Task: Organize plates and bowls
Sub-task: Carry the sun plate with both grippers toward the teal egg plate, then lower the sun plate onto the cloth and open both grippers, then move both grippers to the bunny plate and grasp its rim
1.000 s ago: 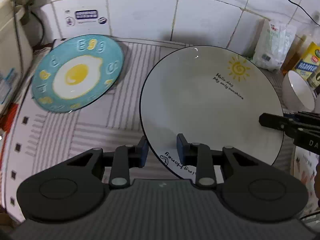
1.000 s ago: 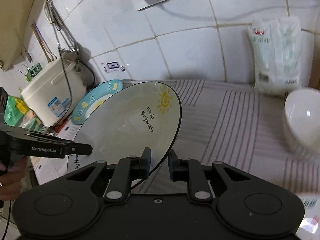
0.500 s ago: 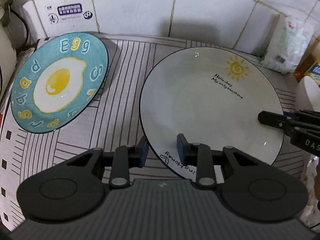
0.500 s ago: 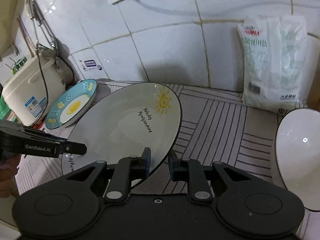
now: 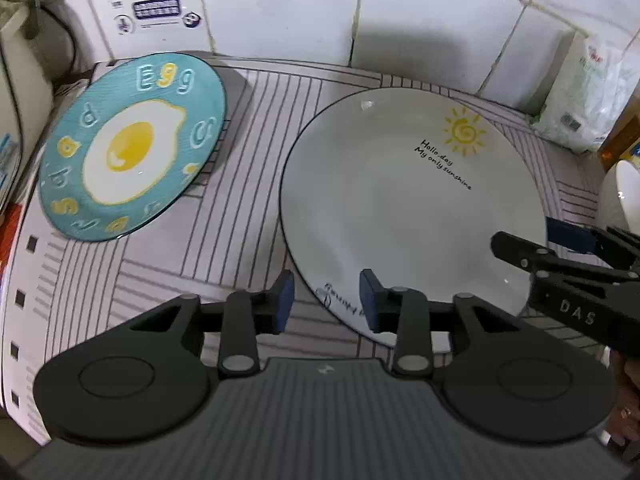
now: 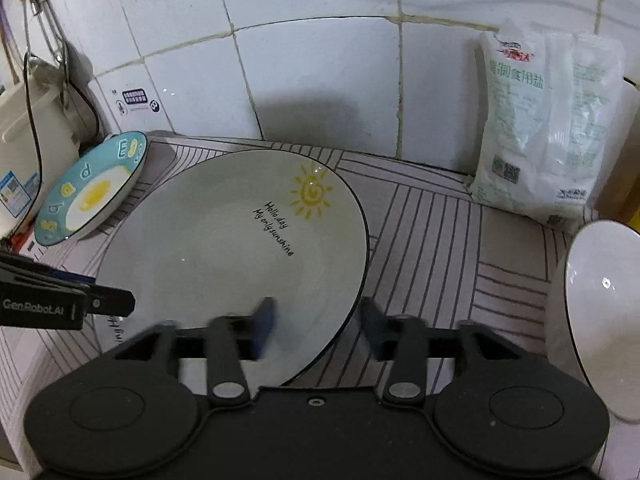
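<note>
While the large white round ceramic plate with a yellow sun drawing and black script (image 5: 408,216) is lying flat on the striped cloth of the table (image 5: 248,184), it is being straddled at two edges. The left tool (image 5: 326,304) is being held wide, its blue pads set either side of the plate's rim at 6 o'clock; contact with the rim cannot be told. The right tool (image 6: 316,328) is likewise being held wide, one pad blurred over the plate's inner surface and the other outside the rim at about 4 o'clock of the plate in the left wrist view. Nothing is being gripped by either tool. This two-sided placing is probably being used because a broad, shallow plate is hard to carry from one edge.

At 10 o'clock from the white plate, well apart from it, a teal round plate with a fried-egg picture and raised letters (image 5: 132,148) is being propped tilted, its far edge raised near the tiled wall. It is judged the likely stacking partner. At 3 o'clock, a white deep bowl with a dark rim (image 6: 600,320) is waiting just beside a white plastic bag of salt (image 6: 548,128).
</note>
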